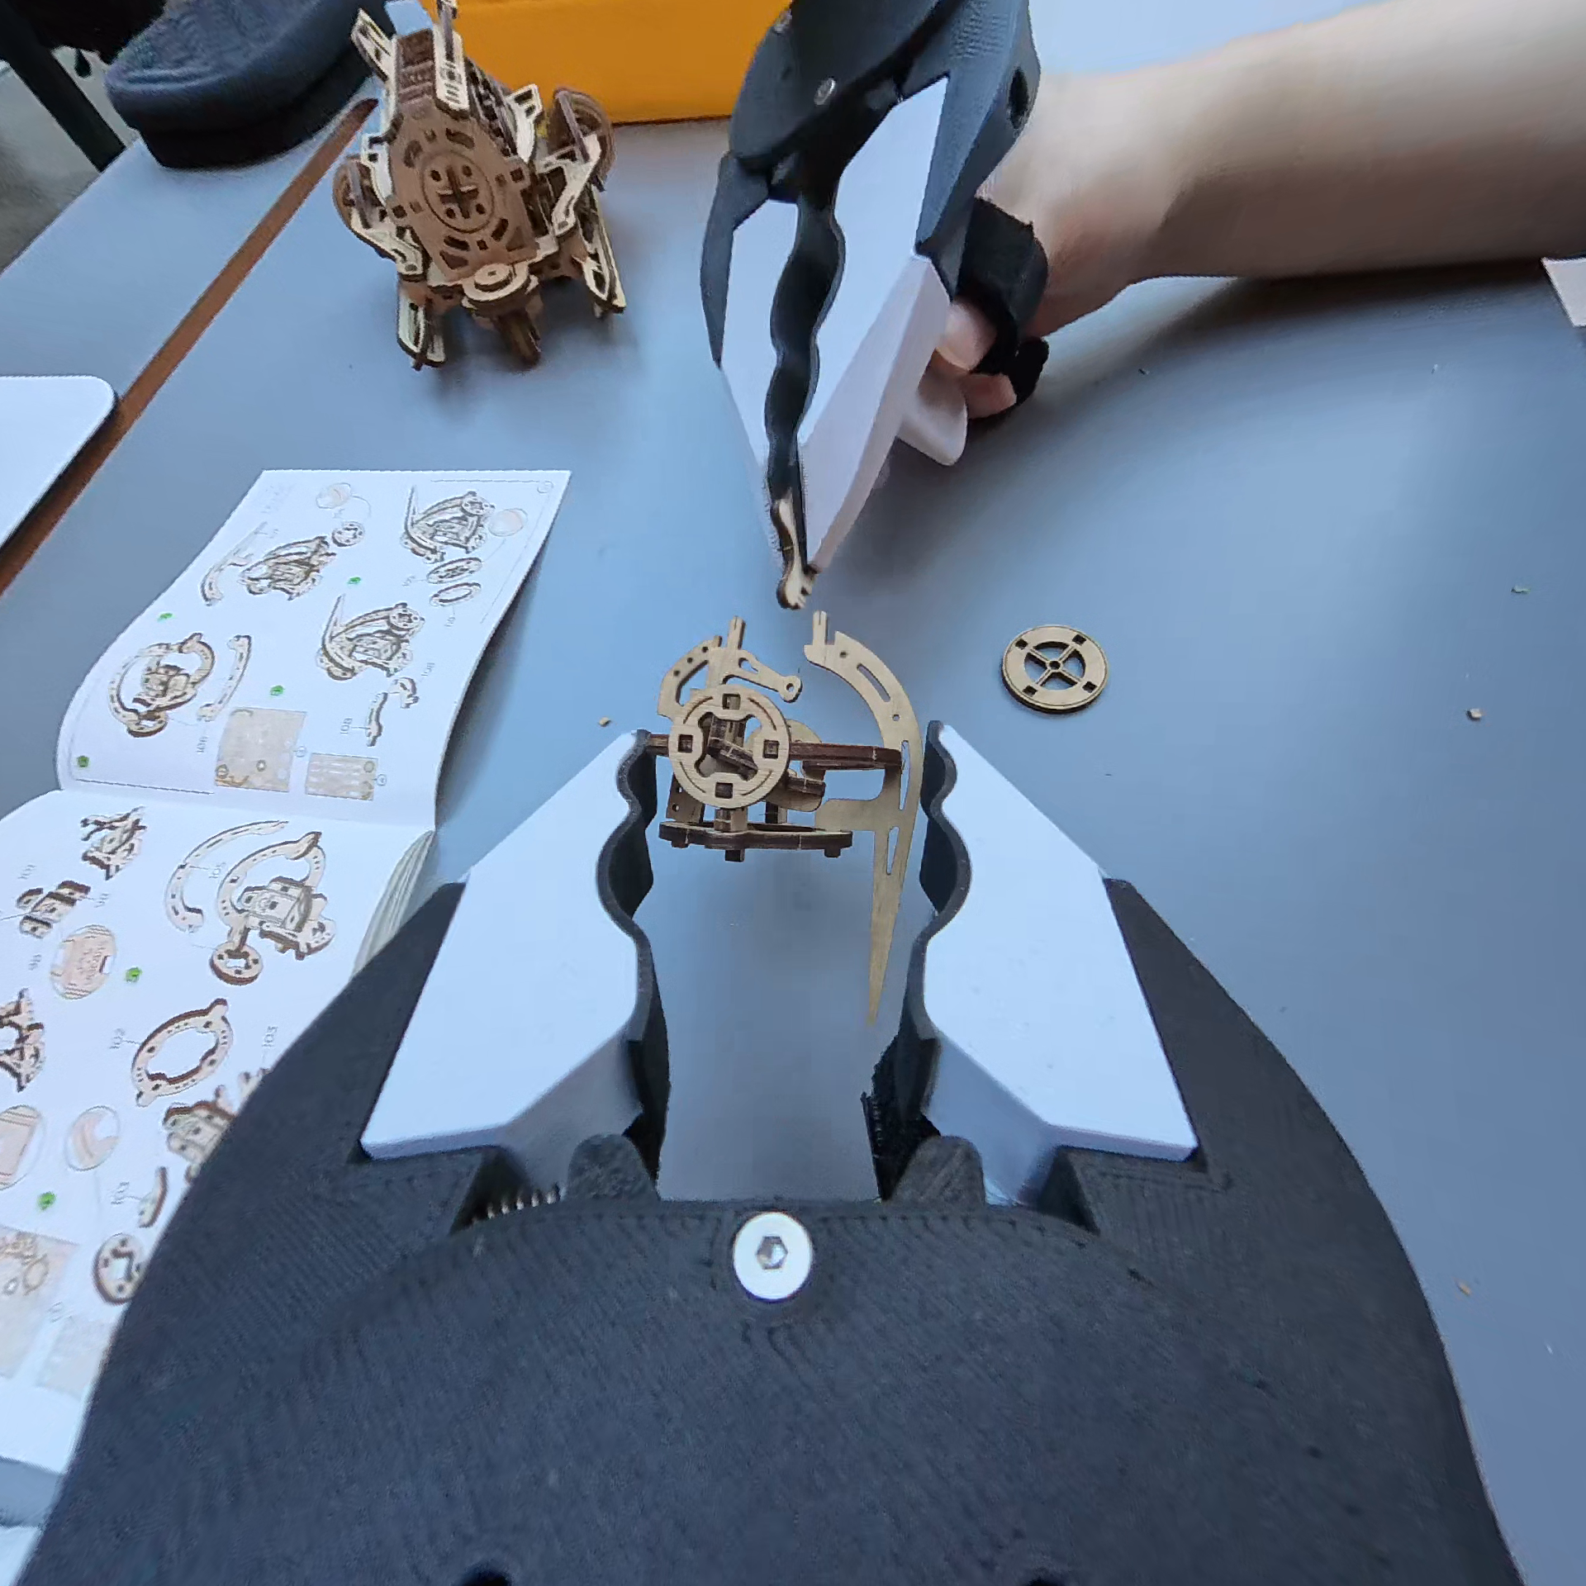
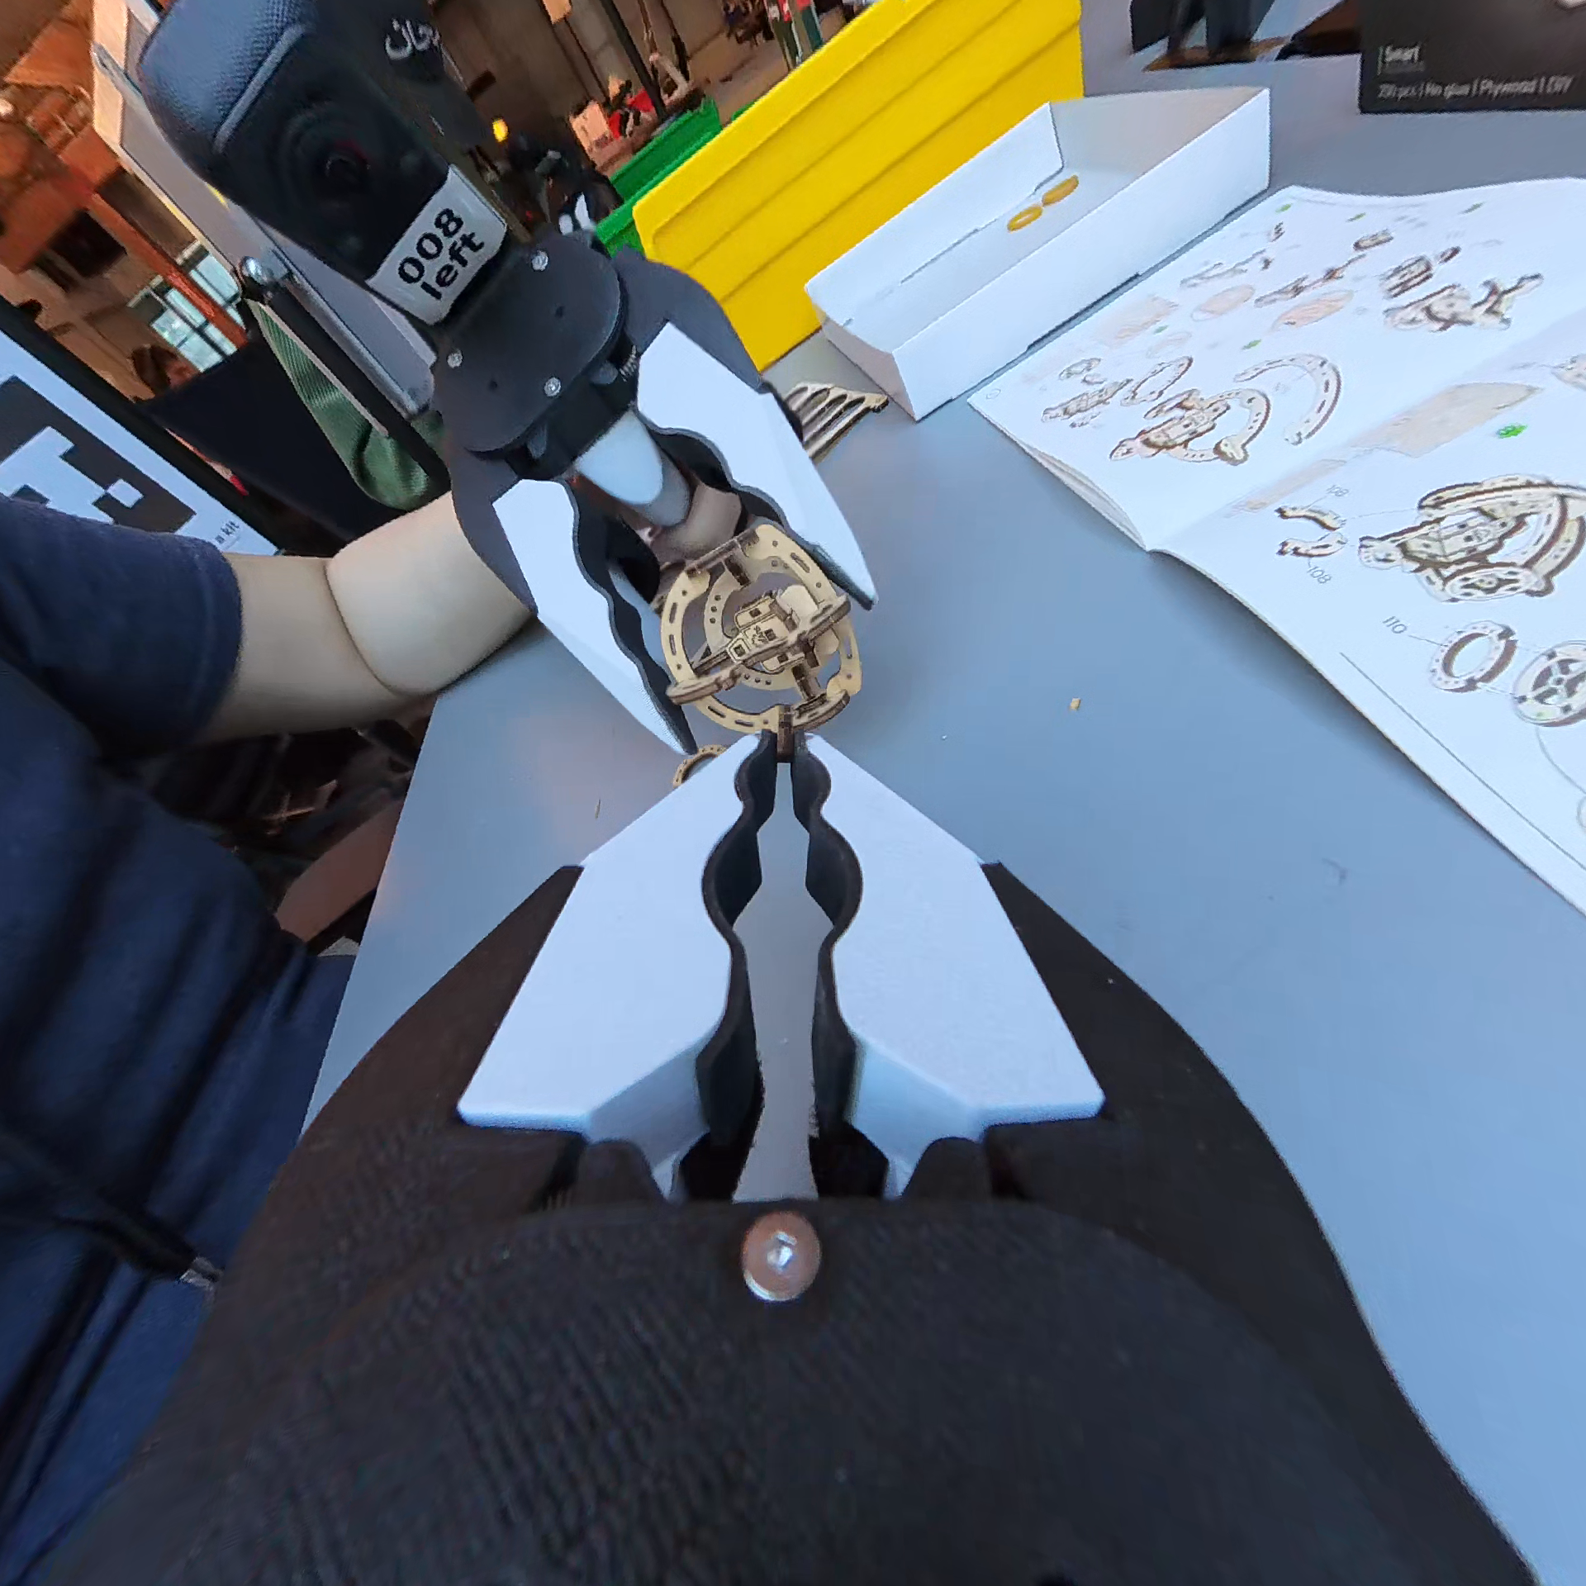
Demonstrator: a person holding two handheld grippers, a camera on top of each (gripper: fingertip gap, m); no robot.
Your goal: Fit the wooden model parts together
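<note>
On the grey table [image 1: 1201, 515], the left claw [image 1: 785, 755] grips the wooden subassembly [image 1: 755, 764] mid-scene, held above it. The right claw [image 2: 785, 747] pinches a small connector piece [image 1: 794, 558] at its open ring ends. Misalignment could snap the thin arcs. Far off, a white tray [image 2: 944, 335] holds two tan rings [image 2: 1043, 206].

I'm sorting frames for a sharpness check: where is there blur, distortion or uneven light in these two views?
Left wrist view: the right tool and the bare hand behind it are motion-blurred, while the small wooden ring-and-cross model stays sharp. Right wrist view: wide-angle bending curves the grey table edge, and the background looks warm and dim.
</note>
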